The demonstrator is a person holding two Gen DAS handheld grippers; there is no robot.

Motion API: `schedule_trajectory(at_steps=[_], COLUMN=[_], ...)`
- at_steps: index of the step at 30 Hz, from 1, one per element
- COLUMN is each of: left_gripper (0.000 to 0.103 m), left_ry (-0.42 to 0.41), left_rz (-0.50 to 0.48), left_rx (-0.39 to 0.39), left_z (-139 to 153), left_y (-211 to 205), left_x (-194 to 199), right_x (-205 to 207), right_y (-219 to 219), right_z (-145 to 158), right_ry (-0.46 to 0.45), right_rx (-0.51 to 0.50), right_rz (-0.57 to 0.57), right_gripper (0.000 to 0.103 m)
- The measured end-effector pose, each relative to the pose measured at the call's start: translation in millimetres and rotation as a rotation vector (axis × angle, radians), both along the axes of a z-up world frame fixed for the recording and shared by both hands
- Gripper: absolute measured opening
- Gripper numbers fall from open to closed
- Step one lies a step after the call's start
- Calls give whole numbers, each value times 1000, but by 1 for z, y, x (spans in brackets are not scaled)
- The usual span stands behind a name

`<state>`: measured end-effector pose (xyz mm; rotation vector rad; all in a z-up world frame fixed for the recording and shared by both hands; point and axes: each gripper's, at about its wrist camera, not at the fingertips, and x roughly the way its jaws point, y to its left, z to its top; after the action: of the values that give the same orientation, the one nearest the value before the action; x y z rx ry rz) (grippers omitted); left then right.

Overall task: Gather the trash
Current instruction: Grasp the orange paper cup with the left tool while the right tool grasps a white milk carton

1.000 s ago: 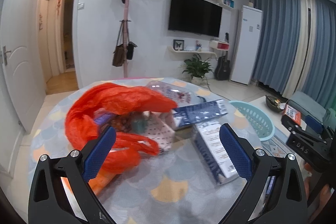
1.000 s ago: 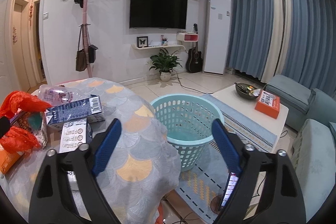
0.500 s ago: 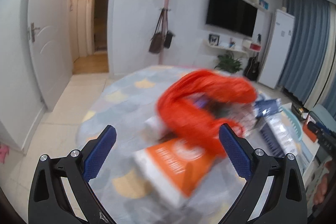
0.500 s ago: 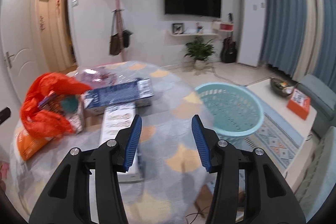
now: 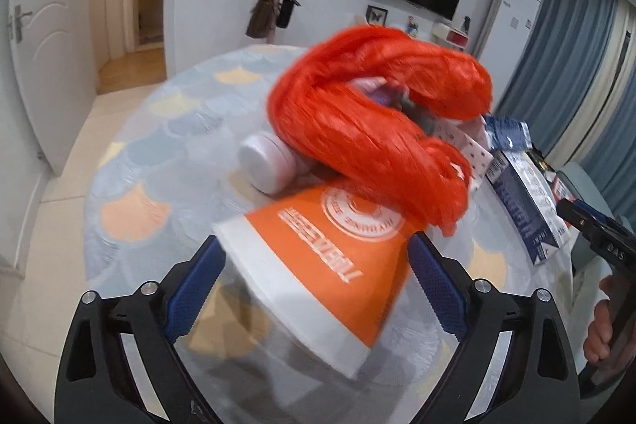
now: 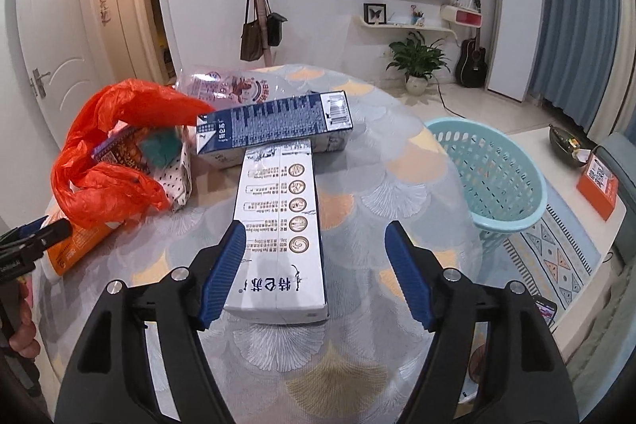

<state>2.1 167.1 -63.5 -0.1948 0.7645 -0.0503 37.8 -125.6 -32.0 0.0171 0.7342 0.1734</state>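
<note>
An orange and white packet (image 5: 318, 265) lies on the round table, partly under a red plastic bag (image 5: 373, 118). My left gripper (image 5: 314, 281) is open, its fingers on either side of the packet's near end. My right gripper (image 6: 314, 269) is open, its fingers straddling the near end of a long white carton (image 6: 280, 225). A dark blue carton (image 6: 274, 124) lies across the white one's far end. The red bag (image 6: 111, 150) and a clear plastic bottle (image 6: 226, 86) lie at left.
A teal laundry basket (image 6: 497, 177) stands on the floor right of the table (image 6: 377, 185). A white round jar (image 5: 266, 161) lies by the red bag. A low white table with an orange box (image 6: 596, 181) is at far right.
My left gripper swung left and moved in low over the orange packet. My right gripper turned left from the basket, came down over the white carton and opened wider again after narrowing.
</note>
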Motion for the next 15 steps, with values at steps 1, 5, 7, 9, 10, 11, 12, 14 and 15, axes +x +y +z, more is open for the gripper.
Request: schedule_trajectory(at_steps=[1, 5, 7, 9, 10, 11, 12, 14, 15], left_gripper=[79, 71, 71, 71, 71, 71, 71, 70, 69], left_ry=[5, 20, 11, 2, -5, -15, -29, -40, -38], left_rz=[-15, -69, -75, -71, -60, -46, -29, -4, 11], left_rx=[-7, -14, -18, -41, -55, -68, -87, -120, -125], left_z=[-2, -6, -5, -4, -2, -1, 1, 4, 4], left_y=[-3, -21, -26, -25, -23, -19, -14, -6, -3], left_x=[-1, -8, -14, -18, -21, -24, -27, -29, -28], right_x=[2, 8, 13, 16, 17, 18, 18, 20, 23], right_y=[0, -1, 1, 2, 3, 4, 6, 8, 8], right_z=[-1, -5, -6, -7, -7, -6, -7, -7, -9], right_ry=[5, 26, 31, 33, 32, 32, 30, 37, 48], right_rx=[-1, 7, 9, 9, 8, 7, 4, 9, 19], right_rz=[2, 16, 23, 34, 39, 43, 46, 55, 61], right_gripper=[69, 73, 74, 74, 74, 75, 75, 75, 75])
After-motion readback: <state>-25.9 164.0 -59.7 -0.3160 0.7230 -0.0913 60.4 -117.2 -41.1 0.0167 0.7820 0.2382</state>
